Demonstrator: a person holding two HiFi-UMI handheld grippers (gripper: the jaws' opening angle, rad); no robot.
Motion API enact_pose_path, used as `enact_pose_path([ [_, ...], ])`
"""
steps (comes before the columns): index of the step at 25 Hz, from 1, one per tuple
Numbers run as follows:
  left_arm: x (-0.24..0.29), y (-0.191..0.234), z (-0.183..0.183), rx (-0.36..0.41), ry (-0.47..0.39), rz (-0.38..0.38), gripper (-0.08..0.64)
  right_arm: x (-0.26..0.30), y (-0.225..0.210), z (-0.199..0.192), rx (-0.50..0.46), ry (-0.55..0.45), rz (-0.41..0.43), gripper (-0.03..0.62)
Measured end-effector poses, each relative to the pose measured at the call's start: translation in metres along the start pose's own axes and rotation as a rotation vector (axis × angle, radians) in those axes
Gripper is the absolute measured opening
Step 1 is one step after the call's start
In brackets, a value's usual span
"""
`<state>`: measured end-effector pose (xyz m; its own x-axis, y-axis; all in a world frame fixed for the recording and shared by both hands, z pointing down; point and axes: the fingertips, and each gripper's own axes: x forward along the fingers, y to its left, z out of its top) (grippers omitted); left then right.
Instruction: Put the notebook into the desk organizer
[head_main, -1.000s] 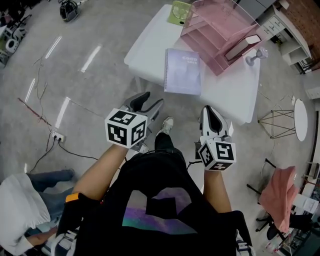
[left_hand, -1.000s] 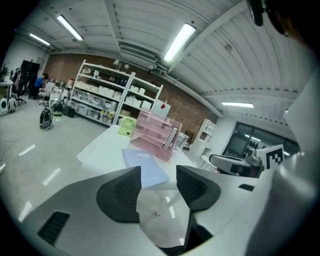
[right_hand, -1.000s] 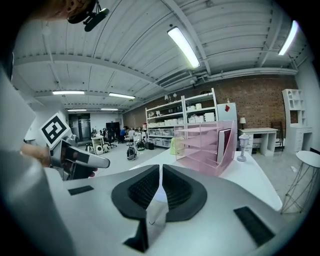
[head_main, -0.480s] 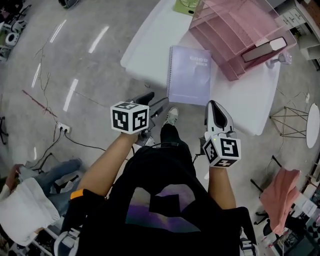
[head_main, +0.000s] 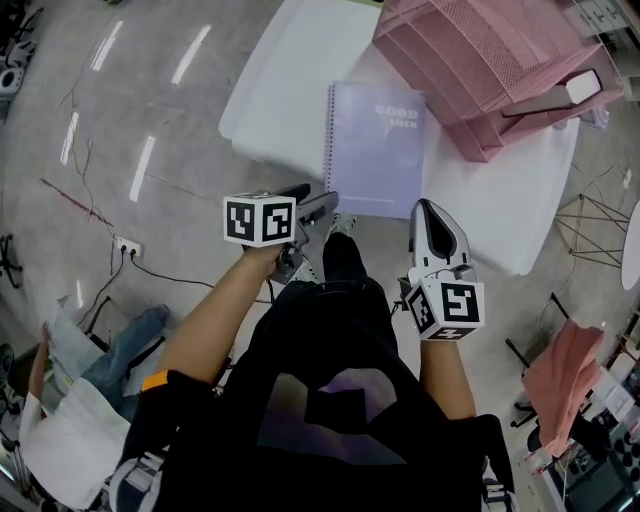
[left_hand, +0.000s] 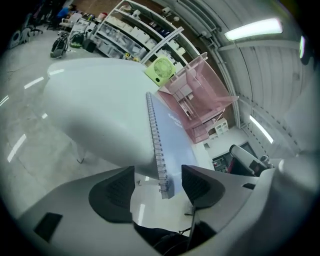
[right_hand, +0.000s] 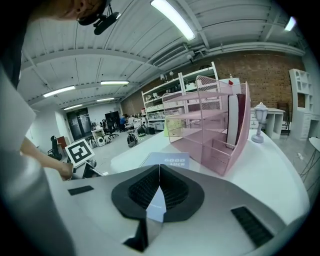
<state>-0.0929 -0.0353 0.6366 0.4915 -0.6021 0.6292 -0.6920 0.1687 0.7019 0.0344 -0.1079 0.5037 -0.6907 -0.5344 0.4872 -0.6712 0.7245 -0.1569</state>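
Observation:
A lilac spiral-bound notebook (head_main: 375, 150) lies flat on the white table (head_main: 290, 90), its near edge overhanging the table's front edge. The pink mesh desk organizer (head_main: 480, 60) stands just behind it on the right. My left gripper (head_main: 318, 198) is at the notebook's near left corner. Its jaws have just been opening, and in the left gripper view the spiral corner (left_hand: 161, 182) sits between the pads without touching them. My right gripper (head_main: 431, 208) is shut and empty, short of the table's front edge, right of the notebook (right_hand: 165, 161).
A dark book (head_main: 550, 97) leans in the organizer (right_hand: 210, 130). A small white lamp (right_hand: 259, 122) stands to its right and a green fan (left_hand: 162, 70) behind it. A seated person (head_main: 70, 410) and floor cables (head_main: 120, 245) are at the left, a pink cloth (head_main: 565, 375) at the right.
Both grippers have come closer to the table's front edge. The left one has sunk, rolled and reached the notebook's near left corner. The right one stays shut.

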Motion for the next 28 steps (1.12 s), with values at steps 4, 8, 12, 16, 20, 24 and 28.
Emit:
enact_pose_path([
  [4,0.015,-0.003,-0.005,-0.027,0.052,-0.039,0.279,0.006,-0.006,-0.003,0.007,0.010,-0.004,0.014],
  [8,0.023,-0.011,-0.012,-0.047,0.097,-0.069,0.278,0.011,-0.012,-0.008,0.019,0.025,-0.008,0.014],
  [12,0.029,-0.021,-0.014,-0.051,0.135,-0.089,0.267,0.017,-0.016,-0.012,0.038,0.037,-0.008,0.014],
  [16,0.028,-0.020,-0.013,-0.091,0.157,-0.056,0.142,0.022,-0.024,-0.014,0.060,0.048,-0.005,0.014],
  [20,0.025,-0.027,-0.009,-0.107,0.182,-0.041,0.106,0.027,-0.036,-0.018,0.089,0.069,0.015,0.014],
  [24,0.019,-0.039,-0.004,-0.122,0.194,-0.028,0.063,0.033,-0.049,-0.019,0.117,0.093,0.044,0.023],
  [28,0.011,-0.055,0.006,-0.180,0.180,-0.061,0.037,0.041,-0.058,-0.025,0.174,0.135,0.101,0.132],
])
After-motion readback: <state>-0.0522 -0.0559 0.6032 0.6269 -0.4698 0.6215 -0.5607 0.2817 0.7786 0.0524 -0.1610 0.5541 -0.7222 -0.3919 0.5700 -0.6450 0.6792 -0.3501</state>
